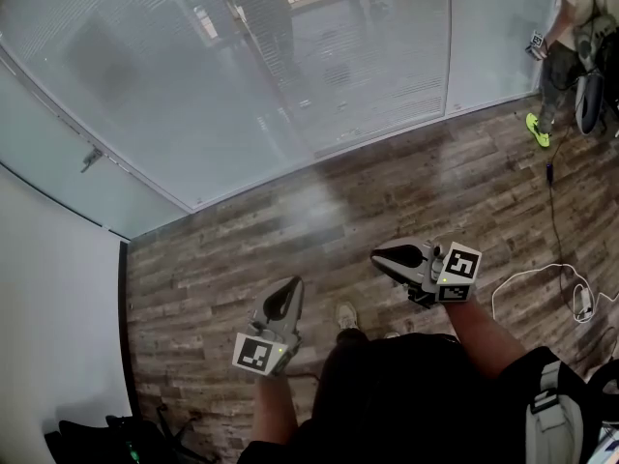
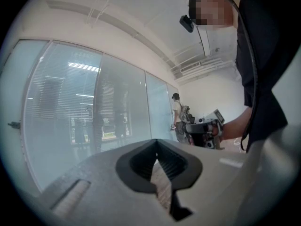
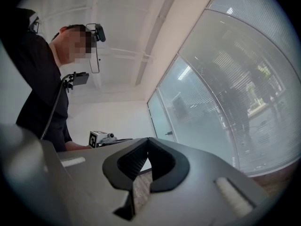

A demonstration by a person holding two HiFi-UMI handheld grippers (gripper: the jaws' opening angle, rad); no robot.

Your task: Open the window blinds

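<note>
- The window blinds hang behind a long glass wall in front of the person; in all three views their slats cover the panes, so I judge that the task is not begun and all of it is left to do.
- The wooden floor lies between the person and the glass; only the head view shows it fully, and there both tools are over it, well apart from the wall.
- A second person stands by the far right end of the glass; the head view and the left gripper view show this person, the right gripper view does not.
- The left tool has its jaws together at the tips, with nothing between them; this is plain only in its own view.
- The right tool is the same; jaws closed, empty.
- A white cable lies on the floor at the right; only the head view shows it.
- A small handle sits on the glass at the left; I cannot tell if it serves the blinds; no cord or wand shows in any view.
</note>
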